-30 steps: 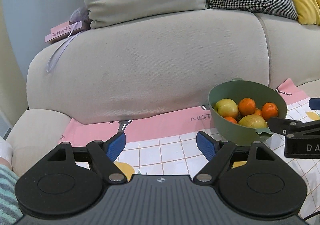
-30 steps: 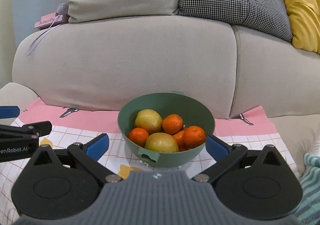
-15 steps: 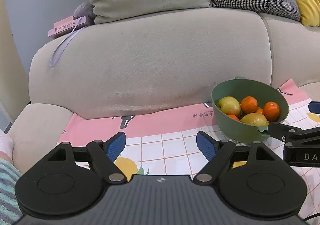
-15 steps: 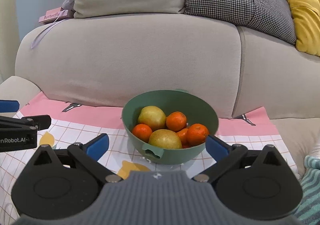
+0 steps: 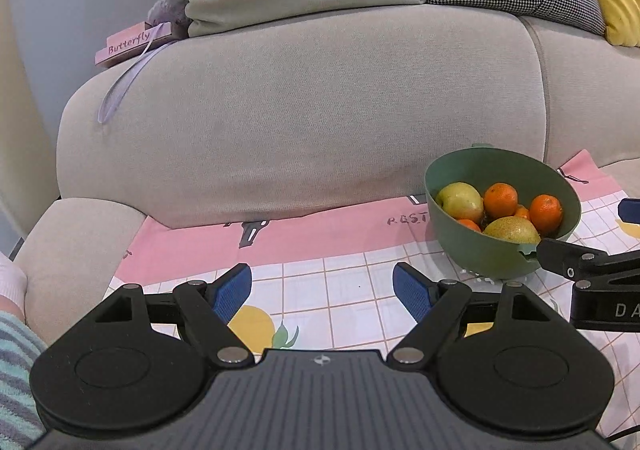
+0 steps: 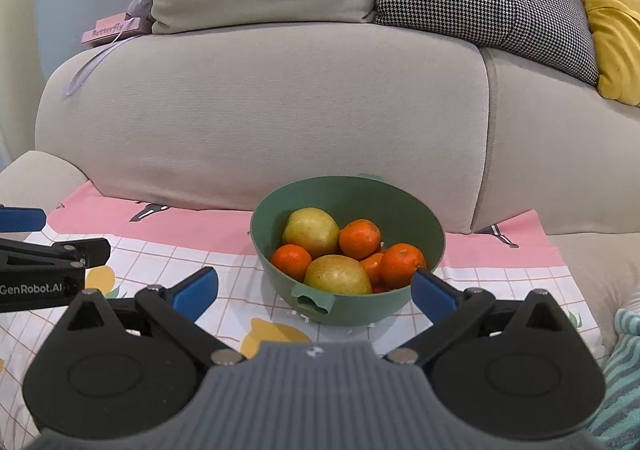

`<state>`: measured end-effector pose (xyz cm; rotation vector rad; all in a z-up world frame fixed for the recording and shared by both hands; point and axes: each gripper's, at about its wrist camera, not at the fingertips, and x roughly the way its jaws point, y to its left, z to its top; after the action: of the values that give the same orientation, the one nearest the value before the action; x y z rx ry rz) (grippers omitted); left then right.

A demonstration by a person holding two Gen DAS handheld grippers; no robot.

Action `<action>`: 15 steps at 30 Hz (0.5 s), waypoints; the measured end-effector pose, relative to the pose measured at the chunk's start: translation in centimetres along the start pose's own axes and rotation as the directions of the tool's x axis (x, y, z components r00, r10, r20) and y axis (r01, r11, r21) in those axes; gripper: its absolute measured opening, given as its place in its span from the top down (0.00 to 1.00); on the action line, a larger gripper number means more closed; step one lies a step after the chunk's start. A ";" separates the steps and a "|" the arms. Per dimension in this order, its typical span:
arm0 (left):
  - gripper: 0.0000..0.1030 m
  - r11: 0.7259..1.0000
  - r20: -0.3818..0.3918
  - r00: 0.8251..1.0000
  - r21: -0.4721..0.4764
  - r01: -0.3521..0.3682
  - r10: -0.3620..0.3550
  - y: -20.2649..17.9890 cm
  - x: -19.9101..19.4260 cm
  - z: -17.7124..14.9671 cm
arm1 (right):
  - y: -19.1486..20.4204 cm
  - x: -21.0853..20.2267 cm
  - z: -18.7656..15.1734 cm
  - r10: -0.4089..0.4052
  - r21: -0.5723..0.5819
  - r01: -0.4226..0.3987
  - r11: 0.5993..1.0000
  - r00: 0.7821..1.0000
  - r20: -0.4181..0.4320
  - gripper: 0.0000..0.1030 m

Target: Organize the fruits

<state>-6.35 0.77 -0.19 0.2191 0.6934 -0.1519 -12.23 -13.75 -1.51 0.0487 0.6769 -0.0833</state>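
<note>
A green bowl [image 6: 400,201] stands on a checked cloth and holds two yellow-green apples [image 6: 311,230] and several oranges [image 6: 360,238]. It also shows at the right of the left wrist view [image 5: 496,169]. My right gripper [image 6: 314,288] is open and empty, its jaws spread on either side of the bowl's near wall, a little short of it. My left gripper [image 5: 322,284] is open and empty over the cloth, left of the bowl. The right gripper's finger [image 5: 580,262] crosses the left wrist view beside the bowl.
A pink-bordered checked cloth [image 5: 344,282] with lemon prints covers the seat. A grey sofa back [image 6: 280,109] rises behind the bowl, with beige, houndstooth and yellow cushions [image 6: 612,9] on top. A pink "Butterfly" book [image 5: 132,43] lies on the sofa's left corner.
Both grippers have pulled back and risen a little, so the bowl looks slightly farther and lower. Both stay open and the fruit has not moved.
</note>
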 end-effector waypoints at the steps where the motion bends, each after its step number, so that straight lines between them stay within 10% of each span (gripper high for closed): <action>1: 0.09 1.000 0.000 1.000 0.000 0.000 0.000 0.1 0.0 0.0 | 0.0 0.0 0.0 0.001 0.000 -0.001 1.000 1.000 0.000 0.04; 15: 0.09 1.000 -0.001 1.000 -0.003 0.001 -0.001 0.1 0.0 0.0 | 0.0 0.1 -0.1 0.010 -0.003 -0.010 1.000 1.000 -0.006 0.04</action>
<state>-6.32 0.88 -0.18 0.2159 0.6946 -0.1520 -12.20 -13.71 -1.63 0.0492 0.6829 -0.0723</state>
